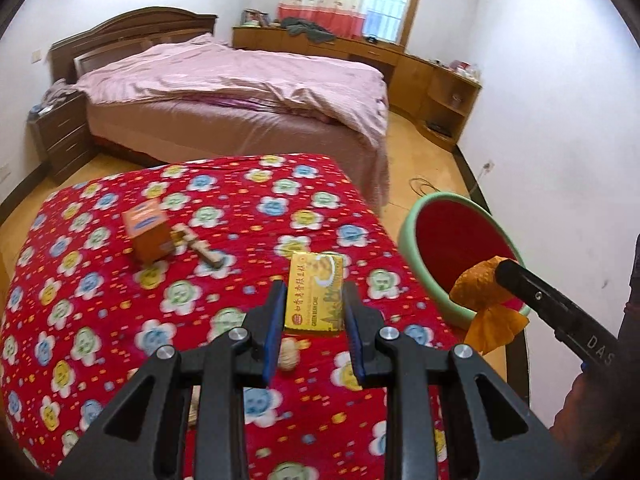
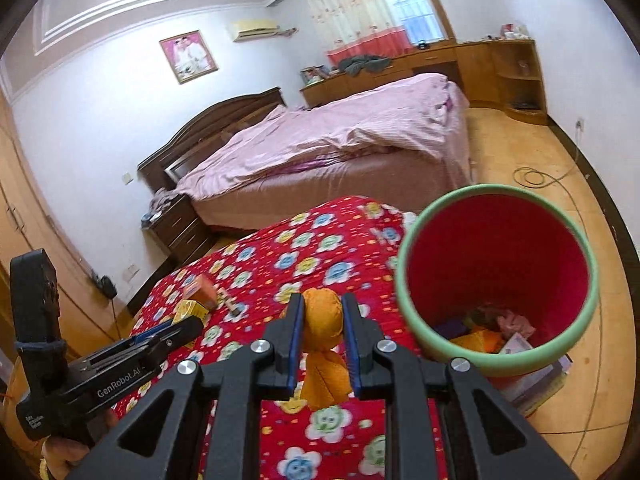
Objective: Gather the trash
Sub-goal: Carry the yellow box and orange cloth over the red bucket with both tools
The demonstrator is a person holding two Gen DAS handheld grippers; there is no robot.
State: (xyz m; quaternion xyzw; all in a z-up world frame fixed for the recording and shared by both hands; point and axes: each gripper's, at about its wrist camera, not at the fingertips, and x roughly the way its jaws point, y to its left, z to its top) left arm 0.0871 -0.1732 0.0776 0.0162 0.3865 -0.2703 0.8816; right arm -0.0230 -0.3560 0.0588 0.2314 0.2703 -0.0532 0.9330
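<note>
My left gripper [image 1: 314, 300] is open, its fingers on either side of a yellow green-bean-cake box [image 1: 316, 292] lying on the red flowered tablecloth [image 1: 240, 216]. A peanut [image 1: 290, 354] lies just below the box. My right gripper [image 2: 322, 312] is shut on a crumpled orange wrapper [image 2: 322, 316], held above the table's right edge beside the green-rimmed red bin [image 2: 404, 280]. The wrapper also shows in the left wrist view [image 1: 480, 292], at the rim of the bin [image 1: 412, 252]. The bin holds several scraps [image 2: 504, 328].
An orange box [image 1: 148, 234] and a small wooden piece [image 1: 200, 246] lie further back on the table. A pink bed [image 1: 240, 88] stands behind, wooden cabinets [image 1: 440, 84] along the far wall. A cable coil [image 2: 528, 178] lies on the floor.
</note>
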